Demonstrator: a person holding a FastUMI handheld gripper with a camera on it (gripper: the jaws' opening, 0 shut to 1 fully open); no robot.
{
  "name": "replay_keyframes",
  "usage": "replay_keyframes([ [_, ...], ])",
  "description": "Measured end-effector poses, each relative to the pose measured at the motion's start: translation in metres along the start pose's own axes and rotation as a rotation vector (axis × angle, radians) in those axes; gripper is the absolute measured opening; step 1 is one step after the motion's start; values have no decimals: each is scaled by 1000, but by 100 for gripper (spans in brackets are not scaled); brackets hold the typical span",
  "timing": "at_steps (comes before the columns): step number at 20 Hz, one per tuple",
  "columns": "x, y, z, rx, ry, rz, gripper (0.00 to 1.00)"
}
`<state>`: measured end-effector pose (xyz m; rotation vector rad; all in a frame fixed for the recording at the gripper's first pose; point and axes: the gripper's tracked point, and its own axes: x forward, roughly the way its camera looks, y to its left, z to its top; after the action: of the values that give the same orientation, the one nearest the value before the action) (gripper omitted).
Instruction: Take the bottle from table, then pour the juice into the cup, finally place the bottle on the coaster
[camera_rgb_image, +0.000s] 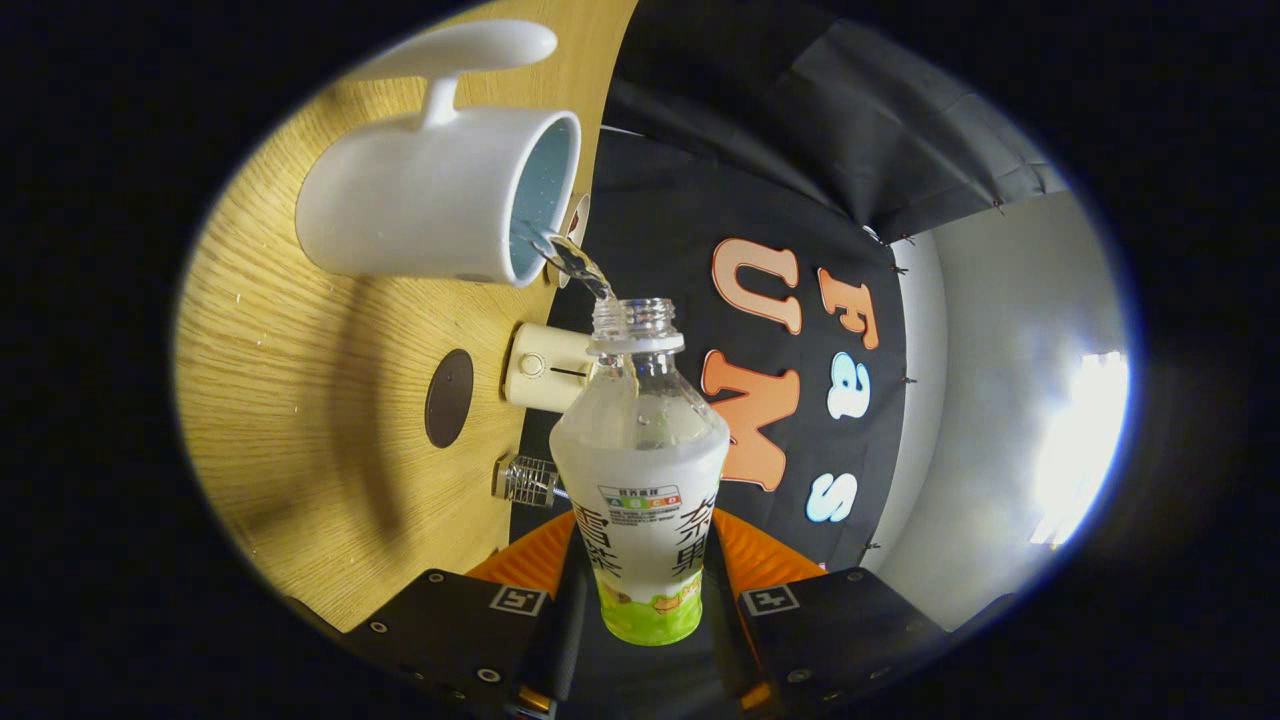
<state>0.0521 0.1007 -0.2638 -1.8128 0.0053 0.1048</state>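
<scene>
Pour step. Tongs pinching bottle by lower body, fingers pressed on both sides; bottle tipped, open neck just at rim of white cup on table. Clear stream arcs from neck into cup. Dark round coaster lies near cup. Best practice, judged: hold tilt steady, keep neck over rim — raise angle slowly, avoid spill.
</scene>
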Motion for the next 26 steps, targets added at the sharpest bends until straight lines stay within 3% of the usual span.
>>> replay_keyframes([
  [26,16,-26,12,-139,-69,-75,56],
])
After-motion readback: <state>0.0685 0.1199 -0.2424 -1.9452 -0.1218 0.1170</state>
